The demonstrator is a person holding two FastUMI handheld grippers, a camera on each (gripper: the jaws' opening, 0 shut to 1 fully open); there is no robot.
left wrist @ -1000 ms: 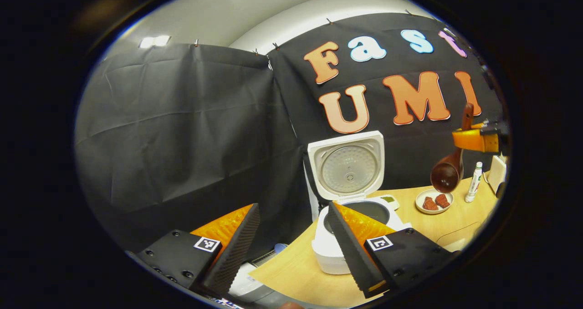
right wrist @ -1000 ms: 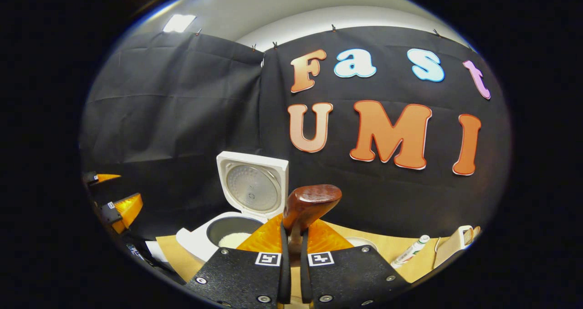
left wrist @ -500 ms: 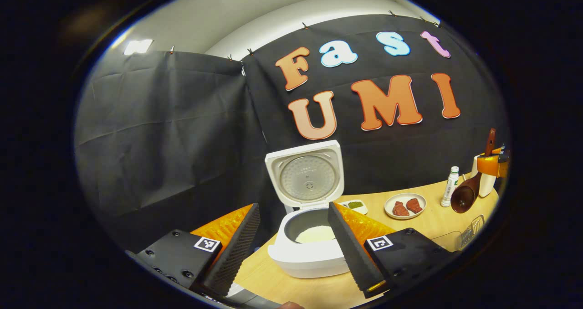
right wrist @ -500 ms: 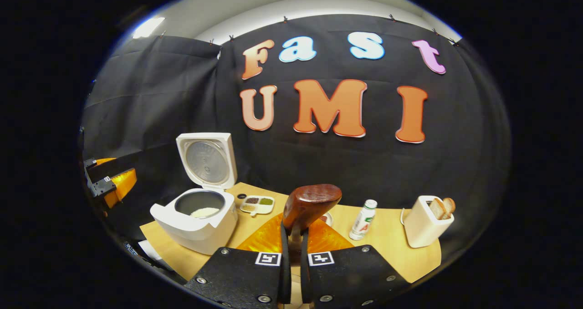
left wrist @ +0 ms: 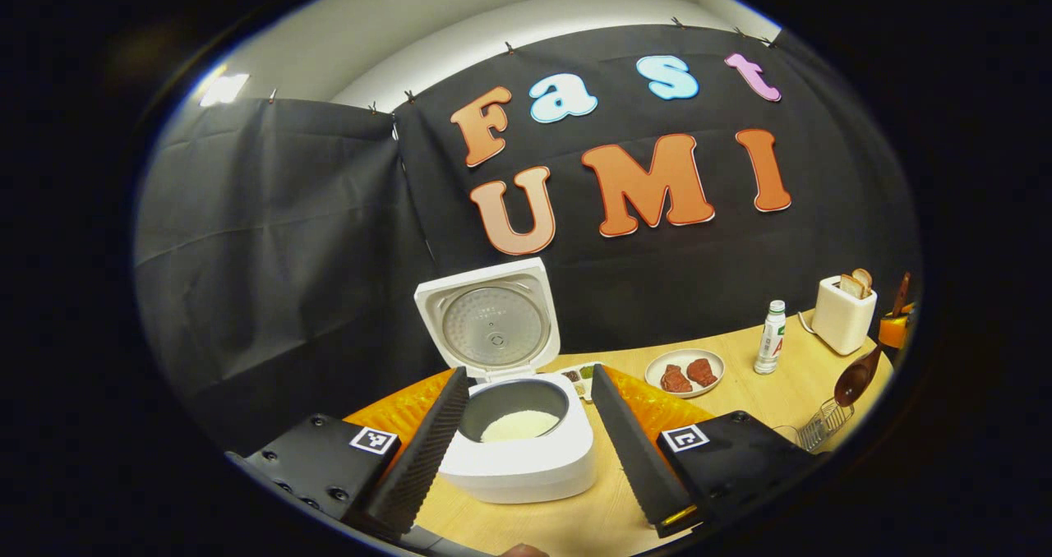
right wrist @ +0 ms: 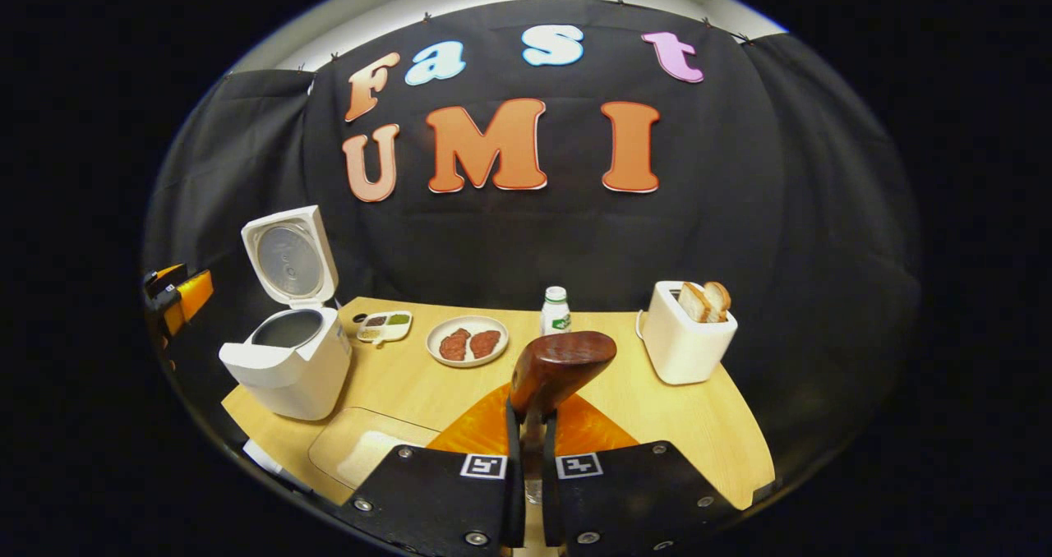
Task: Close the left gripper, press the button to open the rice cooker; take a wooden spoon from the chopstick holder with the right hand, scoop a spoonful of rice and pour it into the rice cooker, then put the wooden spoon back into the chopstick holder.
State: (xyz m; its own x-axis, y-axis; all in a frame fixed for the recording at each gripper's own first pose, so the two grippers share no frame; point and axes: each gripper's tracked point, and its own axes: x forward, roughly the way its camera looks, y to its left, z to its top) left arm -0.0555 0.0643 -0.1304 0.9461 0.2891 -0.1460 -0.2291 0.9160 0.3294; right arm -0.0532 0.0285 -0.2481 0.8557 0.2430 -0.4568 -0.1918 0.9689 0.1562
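Dark, glossy wooden spoon (right wrist: 561, 366) stands clamped in the right claw (right wrist: 526, 467); left claw (left wrist: 526, 450) gapes wide before the open rice cooker (left wrist: 514, 425).

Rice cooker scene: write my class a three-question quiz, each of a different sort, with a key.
1. True or false: the rice cooker has its lid shut.
2. Multiple choice: what is the right gripper shut on? A) the bottle B) the wooden spoon C) the plate
3. Short answer: what sticks out of the top of the toaster?

Key
1. False: the lid stands open and white rice lies in the pot.
2. B: both fingers press on the wooden spoon at its handle.
3. Slices of toast.
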